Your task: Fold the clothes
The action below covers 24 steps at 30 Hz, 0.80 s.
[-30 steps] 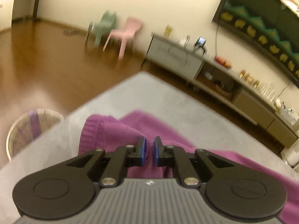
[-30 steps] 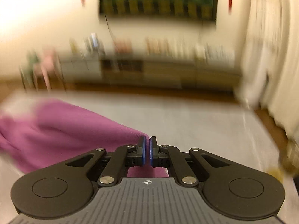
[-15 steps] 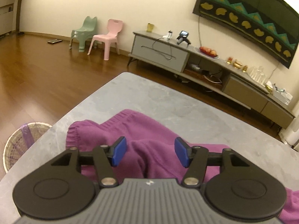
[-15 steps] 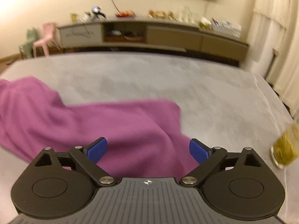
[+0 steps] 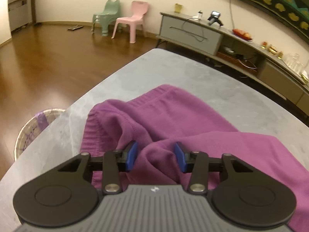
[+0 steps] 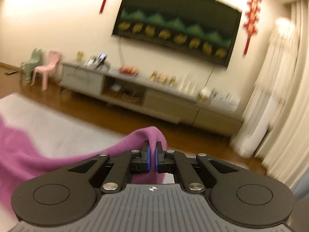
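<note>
Grey table (image 5: 173, 71) fills mid-frame, bearing a rumpled purple garment (image 5: 173, 119). Left gripper (image 5: 155, 155) is spread over a ridge; right gripper (image 6: 152, 156) pinches a lifted edge. Judged mid-fold: next, carry that edge across.

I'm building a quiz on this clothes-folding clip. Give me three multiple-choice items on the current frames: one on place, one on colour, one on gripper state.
1. Where does the purple garment lie?
A. on the grey table
B. on the wooden floor
C. in the woven basket

2. What colour are the two small chairs by the wall?
A. both pink
B. green and pink
C. blue and white

3. How do the hand-held grippers stand?
A. both open
B. left shut, right open
C. left open, right shut on cloth

Answers:
1 A: the cloth spreads over the grey table.
2 B: green chair beside pink chair.
3 C: left hand-held gripper is spread wide; right hand-held gripper pinches a fold.
</note>
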Each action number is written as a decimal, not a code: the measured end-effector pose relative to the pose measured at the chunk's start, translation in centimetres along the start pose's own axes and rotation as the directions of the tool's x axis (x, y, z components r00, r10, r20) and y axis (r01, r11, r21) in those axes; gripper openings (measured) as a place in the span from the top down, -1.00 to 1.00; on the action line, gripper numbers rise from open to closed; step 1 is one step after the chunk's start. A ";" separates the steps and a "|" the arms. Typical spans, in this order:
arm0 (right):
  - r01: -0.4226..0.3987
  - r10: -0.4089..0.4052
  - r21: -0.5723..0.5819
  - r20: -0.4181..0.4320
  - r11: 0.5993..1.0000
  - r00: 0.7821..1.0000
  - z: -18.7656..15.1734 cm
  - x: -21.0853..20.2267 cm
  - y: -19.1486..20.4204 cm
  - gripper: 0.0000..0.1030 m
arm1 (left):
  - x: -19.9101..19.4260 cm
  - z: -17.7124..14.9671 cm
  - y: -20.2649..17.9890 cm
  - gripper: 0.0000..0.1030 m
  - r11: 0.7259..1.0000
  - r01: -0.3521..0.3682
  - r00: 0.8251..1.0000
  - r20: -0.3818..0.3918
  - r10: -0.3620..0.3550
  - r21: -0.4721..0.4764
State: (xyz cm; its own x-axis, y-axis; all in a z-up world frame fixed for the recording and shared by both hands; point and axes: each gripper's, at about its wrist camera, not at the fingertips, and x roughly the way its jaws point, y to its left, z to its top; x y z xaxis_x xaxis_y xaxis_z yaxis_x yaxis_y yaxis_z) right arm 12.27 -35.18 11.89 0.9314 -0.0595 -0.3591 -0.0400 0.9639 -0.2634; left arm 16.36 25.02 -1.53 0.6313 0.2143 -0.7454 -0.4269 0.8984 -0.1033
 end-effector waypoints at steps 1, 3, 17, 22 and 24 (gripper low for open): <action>0.046 -0.047 -0.019 -0.027 0.999 0.999 0.1 2.4 -0.2 0.93 | 0.0 0.0 0.0 0.17 1.000 -0.007 1.000 0.003 0.007 0.004; 0.136 -0.140 -0.059 -0.083 0.989 0.987 0.1 7.1 -0.7 0.87 | -0.1 0.0 -0.1 0.17 1.000 -0.023 1.000 0.012 0.022 0.018; -0.032 0.183 0.365 -0.389 0.931 0.903 -17.0 5.9 -1.4 -0.13 | -0.3 0.5 -1.4 0.11 0.977 -0.014 1.000 0.029 0.008 0.212; -0.124 0.209 0.294 -0.277 0.948 0.938 -12.0 1.9 0.4 0.89 | 0.6 0.0 -1.1 0.20 0.976 -0.054 0.998 0.035 0.047 0.210; -0.116 0.201 0.314 -0.253 0.942 0.946 -10.4 0.6 -0.7 0.90 | 0.9 0.1 -0.7 0.29 0.980 -0.063 0.997 0.043 0.056 0.191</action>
State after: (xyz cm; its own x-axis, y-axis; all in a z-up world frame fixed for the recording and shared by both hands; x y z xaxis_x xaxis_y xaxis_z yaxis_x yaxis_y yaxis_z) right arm 9.12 -38.62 2.55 0.7817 0.0721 -0.6194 -0.0324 0.9967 0.0751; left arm 17.24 24.59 -2.06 0.6340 0.2806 -0.7207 -0.3344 0.9397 0.0717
